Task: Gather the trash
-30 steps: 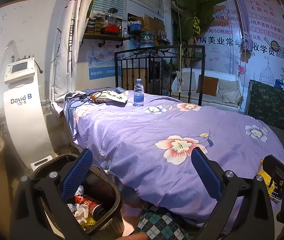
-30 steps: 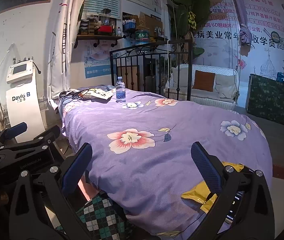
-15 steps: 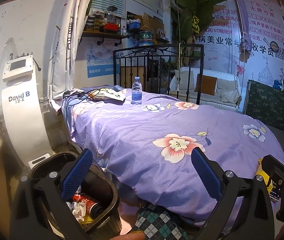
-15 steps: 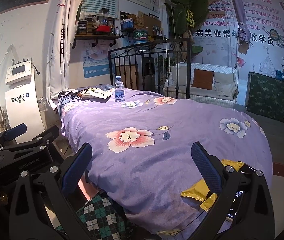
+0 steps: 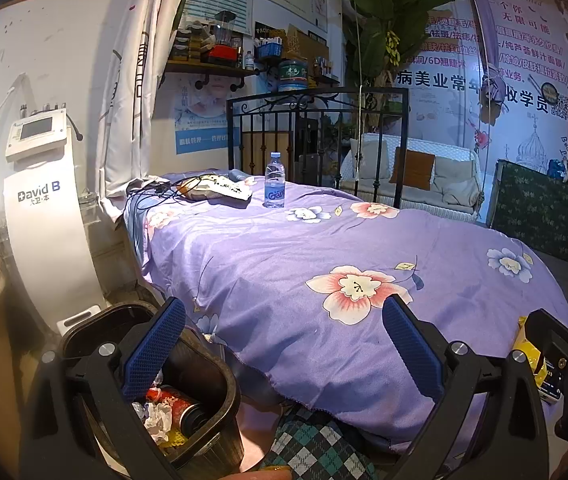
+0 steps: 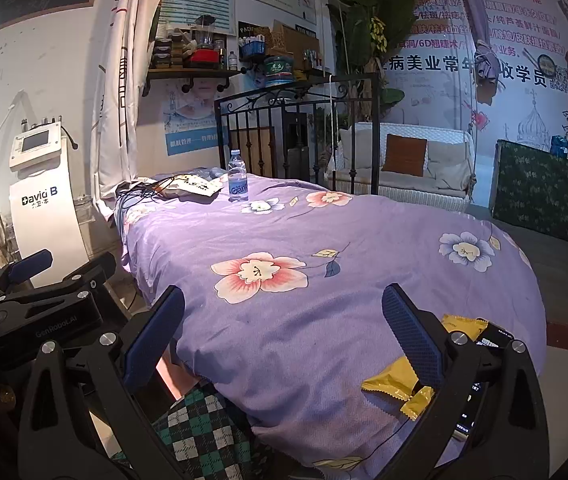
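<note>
Yellow wrapper lies on the purple bedspread, partly behind the right gripper's right finger. Trash bin sits under the left gripper's left finger. Both grippers spread wide, empty, level, aimed across the bed.
</note>
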Action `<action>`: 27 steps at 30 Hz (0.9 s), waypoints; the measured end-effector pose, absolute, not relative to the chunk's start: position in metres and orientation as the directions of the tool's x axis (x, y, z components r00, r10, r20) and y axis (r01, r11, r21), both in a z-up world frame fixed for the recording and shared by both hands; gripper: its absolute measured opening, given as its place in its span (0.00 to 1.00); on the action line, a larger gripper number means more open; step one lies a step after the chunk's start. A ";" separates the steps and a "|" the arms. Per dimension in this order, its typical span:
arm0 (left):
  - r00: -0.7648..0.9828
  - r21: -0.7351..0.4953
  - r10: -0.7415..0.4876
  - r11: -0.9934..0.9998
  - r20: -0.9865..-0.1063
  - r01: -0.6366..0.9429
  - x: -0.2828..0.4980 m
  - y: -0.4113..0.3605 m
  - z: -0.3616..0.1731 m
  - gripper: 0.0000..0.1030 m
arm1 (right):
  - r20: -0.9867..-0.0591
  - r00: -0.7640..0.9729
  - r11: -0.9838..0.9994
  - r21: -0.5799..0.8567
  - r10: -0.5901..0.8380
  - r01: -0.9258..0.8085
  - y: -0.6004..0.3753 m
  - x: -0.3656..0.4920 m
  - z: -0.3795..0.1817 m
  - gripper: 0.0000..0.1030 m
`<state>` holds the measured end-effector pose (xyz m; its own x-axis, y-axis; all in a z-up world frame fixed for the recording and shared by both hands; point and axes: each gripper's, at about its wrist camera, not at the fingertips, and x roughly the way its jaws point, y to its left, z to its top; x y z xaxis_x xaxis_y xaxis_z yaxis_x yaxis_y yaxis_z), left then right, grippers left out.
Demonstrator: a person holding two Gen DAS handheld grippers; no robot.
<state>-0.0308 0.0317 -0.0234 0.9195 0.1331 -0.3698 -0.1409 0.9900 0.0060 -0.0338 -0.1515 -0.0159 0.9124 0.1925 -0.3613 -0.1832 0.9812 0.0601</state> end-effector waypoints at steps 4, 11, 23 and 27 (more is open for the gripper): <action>0.919 0.006 0.133 0.990 -0.372 -0.141 -0.031 0.032 -0.024 0.94 | -0.363 0.912 0.981 0.060 0.192 -0.183 -0.152 -0.034 -0.016 0.95; 0.918 0.007 0.135 0.990 -0.372 -0.143 -0.031 0.033 -0.025 0.94 | -0.366 0.910 0.981 0.061 0.193 -0.184 -0.151 -0.033 -0.017 0.95; 0.918 0.005 0.133 0.990 -0.374 -0.141 -0.031 0.033 -0.025 0.94 | -0.370 0.909 0.981 0.061 0.194 -0.184 -0.150 -0.033 -0.017 0.95; 0.918 0.005 0.134 0.990 -0.373 -0.143 -0.030 0.034 -0.026 0.94 | -0.369 0.909 0.981 0.060 0.193 -0.184 -0.150 -0.033 -0.017 0.95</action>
